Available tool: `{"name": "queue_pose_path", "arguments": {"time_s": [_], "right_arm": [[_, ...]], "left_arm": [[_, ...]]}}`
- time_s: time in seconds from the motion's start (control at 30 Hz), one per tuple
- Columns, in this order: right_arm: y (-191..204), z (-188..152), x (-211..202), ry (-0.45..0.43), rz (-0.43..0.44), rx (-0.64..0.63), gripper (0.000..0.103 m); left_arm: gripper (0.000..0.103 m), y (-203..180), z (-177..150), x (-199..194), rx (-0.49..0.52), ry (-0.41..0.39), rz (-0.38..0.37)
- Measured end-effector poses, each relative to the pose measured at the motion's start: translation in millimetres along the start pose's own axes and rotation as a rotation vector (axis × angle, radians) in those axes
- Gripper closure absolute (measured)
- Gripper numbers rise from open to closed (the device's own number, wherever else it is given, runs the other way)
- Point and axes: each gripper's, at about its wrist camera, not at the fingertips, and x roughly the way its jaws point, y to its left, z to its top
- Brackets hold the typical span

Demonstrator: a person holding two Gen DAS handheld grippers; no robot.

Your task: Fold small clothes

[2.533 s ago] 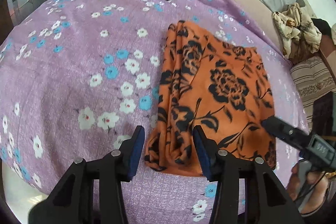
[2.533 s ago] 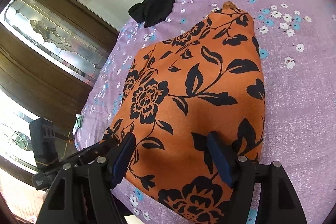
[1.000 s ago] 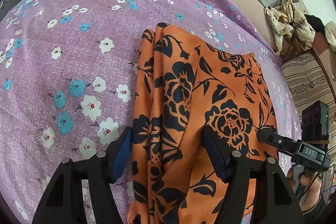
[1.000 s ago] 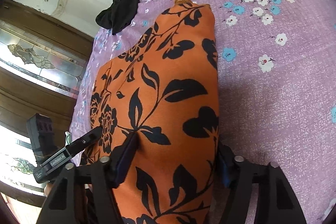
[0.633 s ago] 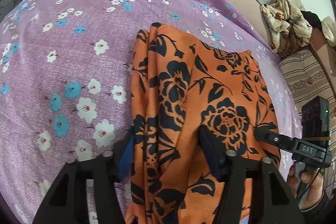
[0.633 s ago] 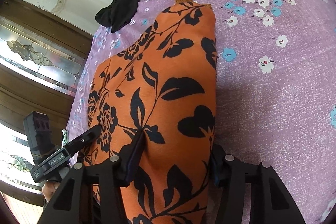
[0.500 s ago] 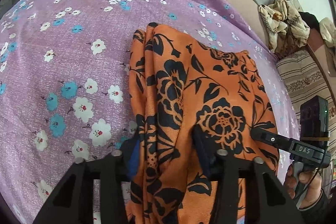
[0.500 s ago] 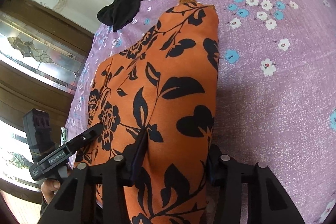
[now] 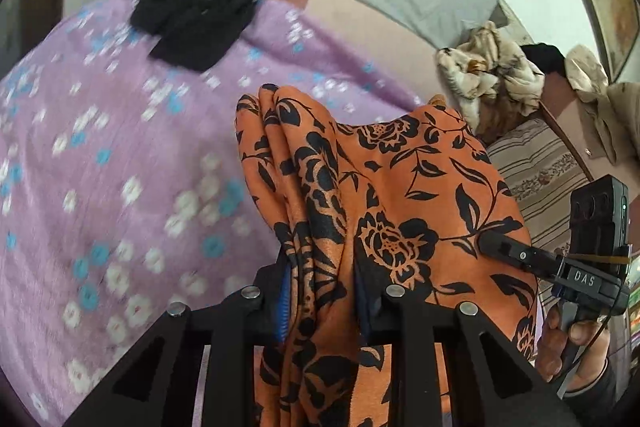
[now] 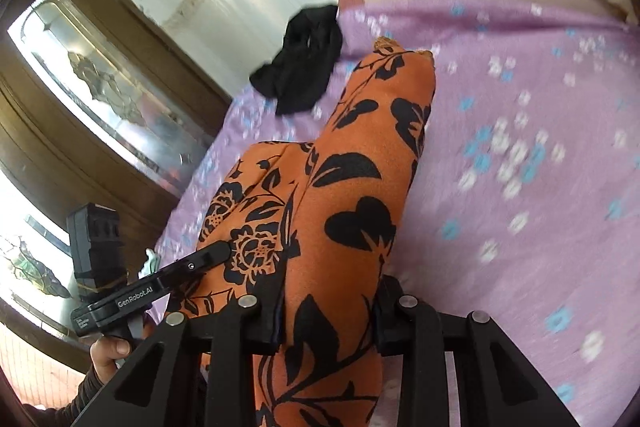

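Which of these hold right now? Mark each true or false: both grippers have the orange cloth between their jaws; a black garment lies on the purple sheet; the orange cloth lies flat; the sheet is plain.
1. The left gripper and right gripper have the orange cloth between their closing jaws. True.
2. A black garment lies on the purple sheet. True.
3. The cloth lies flat. False: its near end is gathered in the jaws.
4. The sheet is plain. False: it is flowered.

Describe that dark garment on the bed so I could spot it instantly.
Find the purple flowered bedspread. At its far edge, beyond the orange cloth, lies a crumpled black garment. It is the only plain, unpatterned piece on the spread.
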Motion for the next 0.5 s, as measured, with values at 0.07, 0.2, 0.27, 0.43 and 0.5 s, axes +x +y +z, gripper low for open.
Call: {"name": "queue_pose_path", "arguments": {"time_s": [0.07,0.2,0.27,0.43,0.5], "right_arm": [[-13.2,9.4,-11.0,-0.023,-0.005,0.012,0.07],[-44.2,16.6,-19.3,-0.043,-0.027,0.032,0.07],[-59.7,14.3,-18.2,-0.045,-0.037,0.059,0.07],[-104.6,-0.9,0.9,0.004,-0.075,0.122,0.07],[-121.5,-11.5,10.6,0.03,-0.102,0.147,0.07]], "left_arm": [[0.076,-13.3,7.1,8.7,0.018,0.002,-0.002],[0.076,-38.3,14.8,35.1,0.045,0.014,0.011],[0.076,-44.4,10.5,50.9,0.046,0.037,0.016],[0.076,-44.3,-9.3,95.3,0.044,0.137,0.046],[0.074,-39.3,-20.0,114.4,0.041,0.185,0.078]]}}
